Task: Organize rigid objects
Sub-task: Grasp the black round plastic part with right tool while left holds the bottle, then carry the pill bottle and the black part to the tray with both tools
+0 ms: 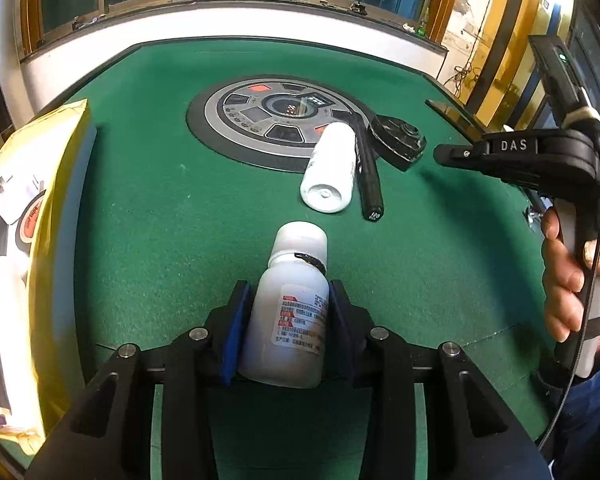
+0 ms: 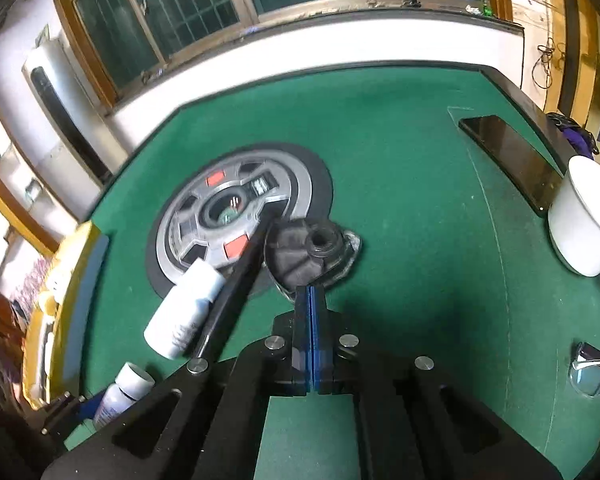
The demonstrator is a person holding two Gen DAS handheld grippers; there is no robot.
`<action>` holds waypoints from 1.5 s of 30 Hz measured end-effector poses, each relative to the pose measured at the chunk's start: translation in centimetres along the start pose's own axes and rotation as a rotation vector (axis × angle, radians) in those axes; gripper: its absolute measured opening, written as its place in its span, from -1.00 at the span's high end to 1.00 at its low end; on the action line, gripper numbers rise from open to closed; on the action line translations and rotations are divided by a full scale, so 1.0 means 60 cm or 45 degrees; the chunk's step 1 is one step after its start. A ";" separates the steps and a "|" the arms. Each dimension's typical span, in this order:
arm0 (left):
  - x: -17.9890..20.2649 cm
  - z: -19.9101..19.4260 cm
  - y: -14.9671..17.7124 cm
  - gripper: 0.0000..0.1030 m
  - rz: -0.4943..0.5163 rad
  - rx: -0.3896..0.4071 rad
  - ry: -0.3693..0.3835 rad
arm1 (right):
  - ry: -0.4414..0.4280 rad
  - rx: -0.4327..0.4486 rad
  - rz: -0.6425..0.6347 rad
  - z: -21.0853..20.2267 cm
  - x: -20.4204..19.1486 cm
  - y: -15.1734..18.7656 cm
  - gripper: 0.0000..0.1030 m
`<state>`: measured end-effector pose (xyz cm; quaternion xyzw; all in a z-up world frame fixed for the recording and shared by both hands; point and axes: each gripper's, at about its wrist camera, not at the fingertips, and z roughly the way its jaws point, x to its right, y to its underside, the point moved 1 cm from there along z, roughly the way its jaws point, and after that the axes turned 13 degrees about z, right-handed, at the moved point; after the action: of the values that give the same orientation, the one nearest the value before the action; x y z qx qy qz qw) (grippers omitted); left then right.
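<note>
My left gripper (image 1: pixel 289 288) is shut on a white labelled bottle (image 1: pixel 288 320) that stands upright on the green felt table (image 1: pixel 160 220); the bottle (image 2: pixel 120 396) also shows at the lower left of the right wrist view. Further off, a second white bottle (image 1: pixel 330 168) lies on its side against a black marker (image 1: pixel 368 172). Beside them sits a black round part (image 1: pixel 396 142). My right gripper (image 2: pixel 311 292) is shut, blue pads pressed together with nothing seen between them, its tips at the near rim of the black round part (image 2: pixel 304 254).
A yellow bag (image 1: pixel 32 260) stands along the table's left edge. A round control panel (image 1: pixel 268 120) is set in the table's middle. A dark phone (image 2: pixel 512 160), a white mug (image 2: pixel 580 224) and glasses (image 2: pixel 596 376) lie at the right. A hand (image 1: pixel 564 280) grips the right gripper's handle.
</note>
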<state>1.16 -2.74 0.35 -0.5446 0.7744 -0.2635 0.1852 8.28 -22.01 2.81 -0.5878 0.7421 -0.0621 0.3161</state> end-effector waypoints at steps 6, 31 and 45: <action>-0.001 0.001 0.000 0.30 0.002 0.000 0.003 | -0.001 0.065 -0.010 -0.023 -0.006 -0.004 0.34; 0.001 -0.003 0.003 0.30 0.004 -0.004 -0.003 | 0.016 -0.018 -0.139 0.073 -0.023 -0.023 -0.05; -0.001 -0.011 0.005 0.32 -0.015 0.017 0.017 | -0.165 0.059 -0.052 -0.002 -0.029 -0.013 0.55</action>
<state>0.59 -2.45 0.70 -0.5461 0.7706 -0.2734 0.1822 9.08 -20.69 3.95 -0.5982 0.7063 -0.0474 0.3757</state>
